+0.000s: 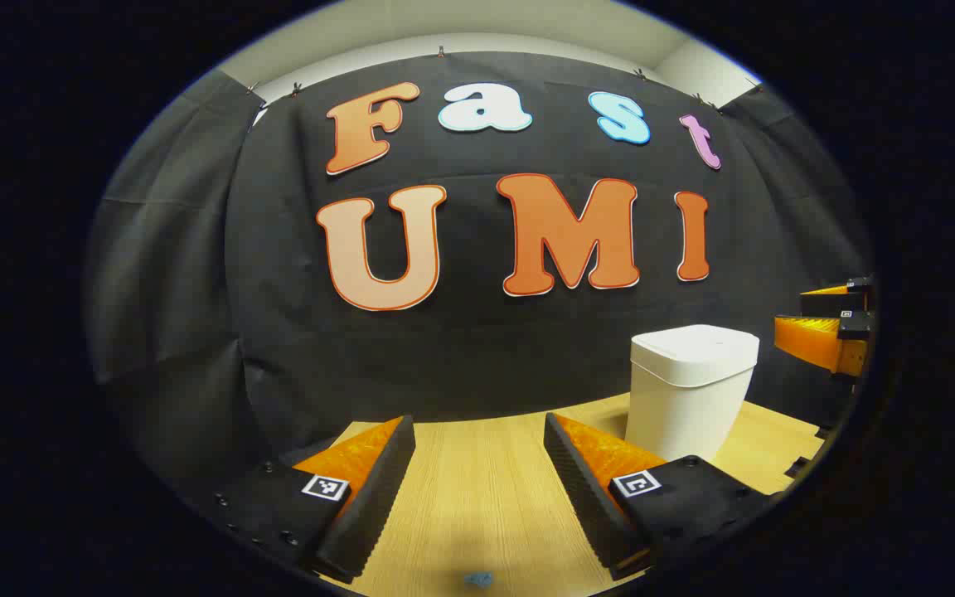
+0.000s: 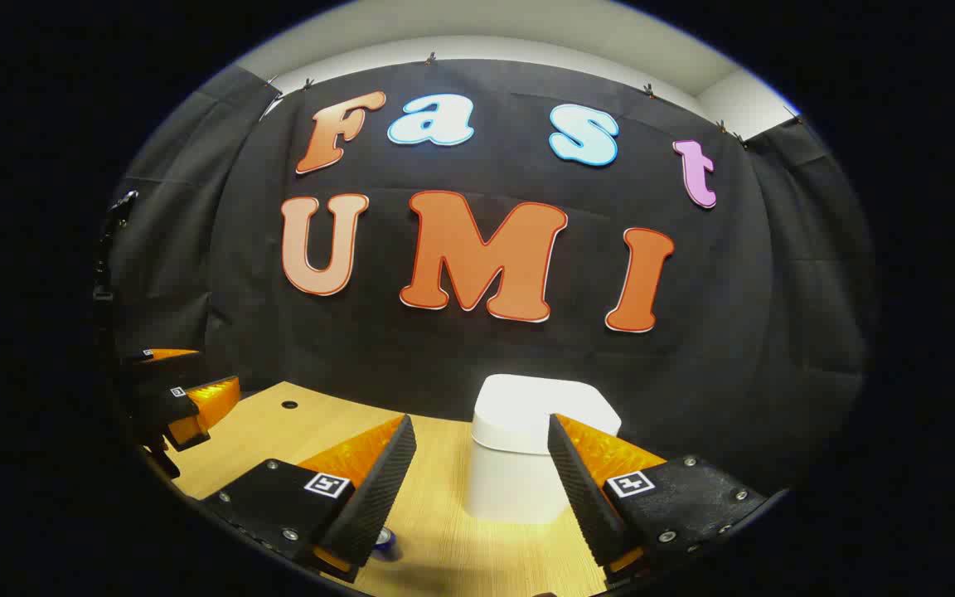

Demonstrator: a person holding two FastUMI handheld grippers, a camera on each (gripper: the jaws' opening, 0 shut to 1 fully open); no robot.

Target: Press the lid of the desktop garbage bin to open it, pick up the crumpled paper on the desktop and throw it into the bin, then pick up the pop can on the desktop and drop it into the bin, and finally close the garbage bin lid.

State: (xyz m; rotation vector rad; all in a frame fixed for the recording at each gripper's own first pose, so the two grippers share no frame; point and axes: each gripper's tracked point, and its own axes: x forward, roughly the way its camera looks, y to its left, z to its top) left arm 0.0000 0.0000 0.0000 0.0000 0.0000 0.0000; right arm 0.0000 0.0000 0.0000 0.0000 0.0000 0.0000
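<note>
1. Left gripper (image 1: 477, 489) is being held above the wooden desktop (image 1: 477, 497) with its jaws spread wide and nothing between them; right gripper (image 2: 482, 489) is likewise being held released and empty, and is also being seen at the right edge of the left gripper view.
2. Garbage bin (image 1: 689, 390) is being seen upright on the desktop, ahead and to the right of the left gripper, and almost straight ahead of the right gripper, partly behind that gripper's right finger.
3. Bin lid (image 1: 695, 352) is being shown flush and closed; the opening press is being judged as not yet made, so every step of the task is being counted as outstanding.
4. Small blue object (image 2: 385, 541) is being glimpsed at the lower edge of the right gripper view, beside the finger; it is possibly the pop can, but it is too cut off to be identified. Crumpled paper is not being identified with confidence.
5. Bin is being noted as smooth, matte white plastic, with rounded corners, a body tapering downward and a slightly overhanging cap.
6. Desktop is being noted as pale wood with a fine straight grain; a small dark hole (image 2: 289, 405) is being seen towards its far left.
7. Finger pads (image 1: 374, 489) are being noted as wedge-shaped with ribbed faces.
</note>
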